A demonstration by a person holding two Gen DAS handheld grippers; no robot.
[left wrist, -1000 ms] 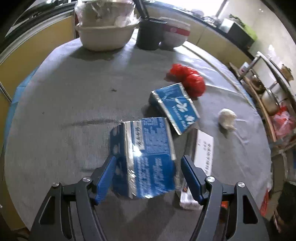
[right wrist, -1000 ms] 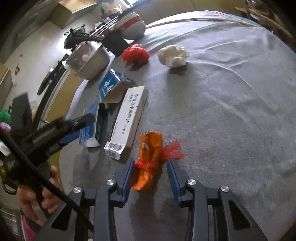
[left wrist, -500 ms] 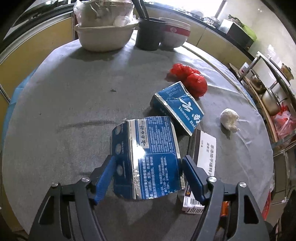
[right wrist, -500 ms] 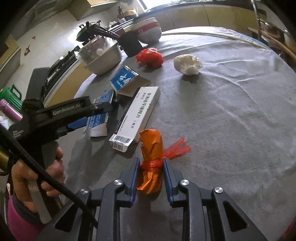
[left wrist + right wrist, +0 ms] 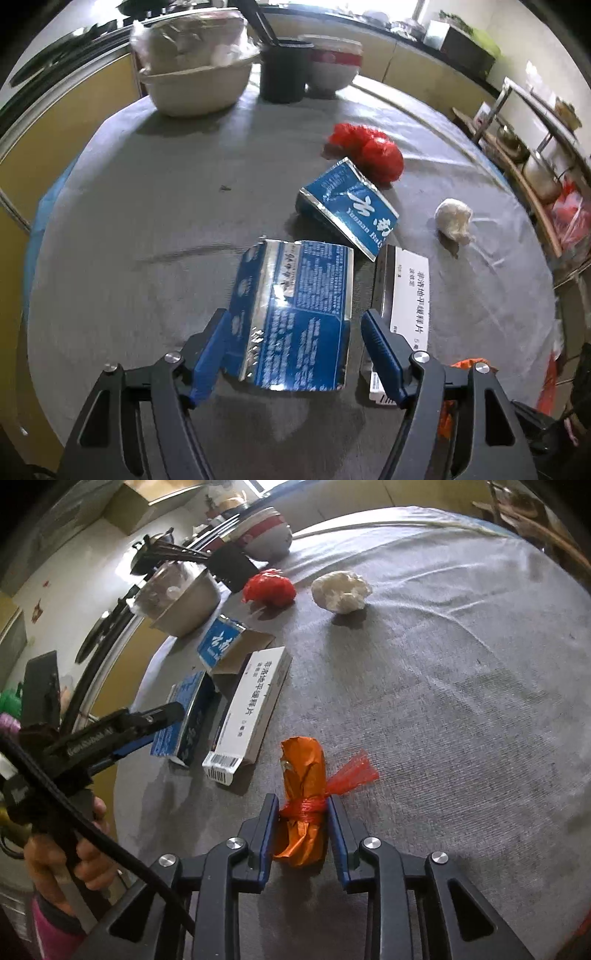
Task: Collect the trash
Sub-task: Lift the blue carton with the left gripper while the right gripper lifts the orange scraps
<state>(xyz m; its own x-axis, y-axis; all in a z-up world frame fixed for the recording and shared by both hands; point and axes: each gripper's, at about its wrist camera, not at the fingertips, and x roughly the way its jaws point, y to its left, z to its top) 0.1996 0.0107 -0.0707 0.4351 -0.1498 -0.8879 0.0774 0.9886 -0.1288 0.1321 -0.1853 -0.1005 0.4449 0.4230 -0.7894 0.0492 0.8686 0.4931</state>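
Observation:
A flattened blue carton [image 5: 295, 280] lies on the grey tablecloth between the fingers of my left gripper [image 5: 295, 321]. The left pad touches its edge and a thin gap shows at the right pad, so the gripper stands open around it. My right gripper [image 5: 302, 806] is shut on an orange wrapper [image 5: 304, 764] tied with red netting, which rests on the cloth. Other trash lies beyond: a second blue box [image 5: 351, 210], a long white medicine box [image 5: 410, 295], a red plastic bag [image 5: 369, 151] and a white paper wad [image 5: 452, 221].
At the table's far edge stand a large bowl [image 5: 195, 85] with bagged items, a black utensil holder [image 5: 282, 74] and a red-and-white bowl [image 5: 332, 70]. A person's hand [image 5: 74, 856] holds the left gripper. Shelves with pots stand right of the table.
The right gripper's fingers closed onto the orange wrapper. The left gripper rolled slightly around the blue carton and stayed in place.

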